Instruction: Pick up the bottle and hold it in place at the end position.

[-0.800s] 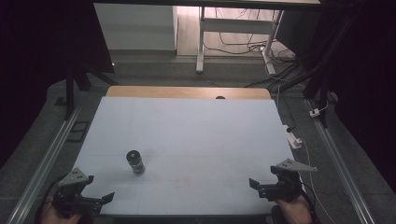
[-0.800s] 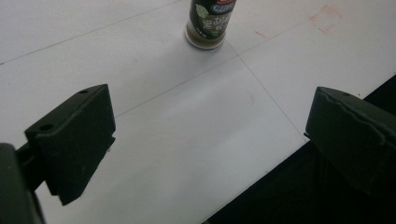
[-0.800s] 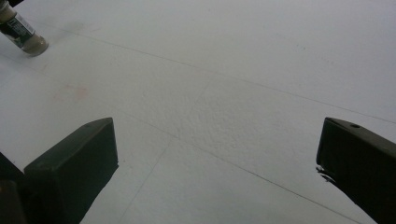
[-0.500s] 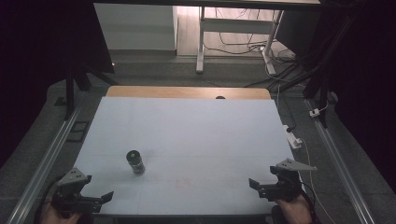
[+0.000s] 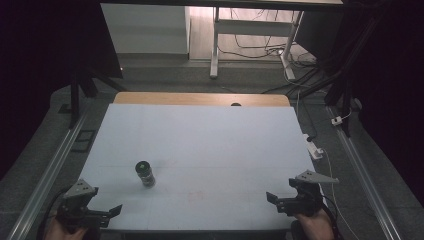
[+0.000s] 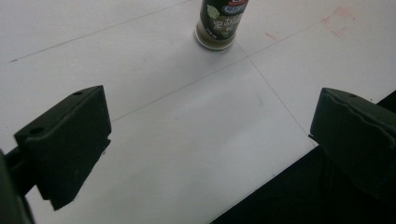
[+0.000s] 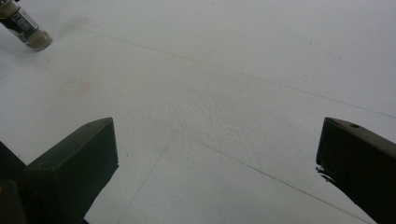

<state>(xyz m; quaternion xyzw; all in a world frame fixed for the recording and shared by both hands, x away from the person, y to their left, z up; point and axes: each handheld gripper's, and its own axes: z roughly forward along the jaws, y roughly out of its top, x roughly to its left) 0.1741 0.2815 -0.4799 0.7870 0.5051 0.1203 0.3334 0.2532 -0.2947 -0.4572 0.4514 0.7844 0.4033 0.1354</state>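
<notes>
Meanwhile, the small dark upright glass jar (image 5: 145,173) stood on the white rectangular table sheet (image 5: 210,145), well inside its near edge, with bare sheet all around. Near that edge, the left gripper (image 5: 107,214) and right gripper (image 5: 274,200) hovered with jaws spread wide, released. Since the earlier frames, the jar had not moved and both grippers stayed nearly put.

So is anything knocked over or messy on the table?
No, nothing stands out. The little bottle stands upright on the white table, with no spill around it. There is only a faint reddish mark on the tabletop. Both grippers are open, apart from the bottle.
</notes>
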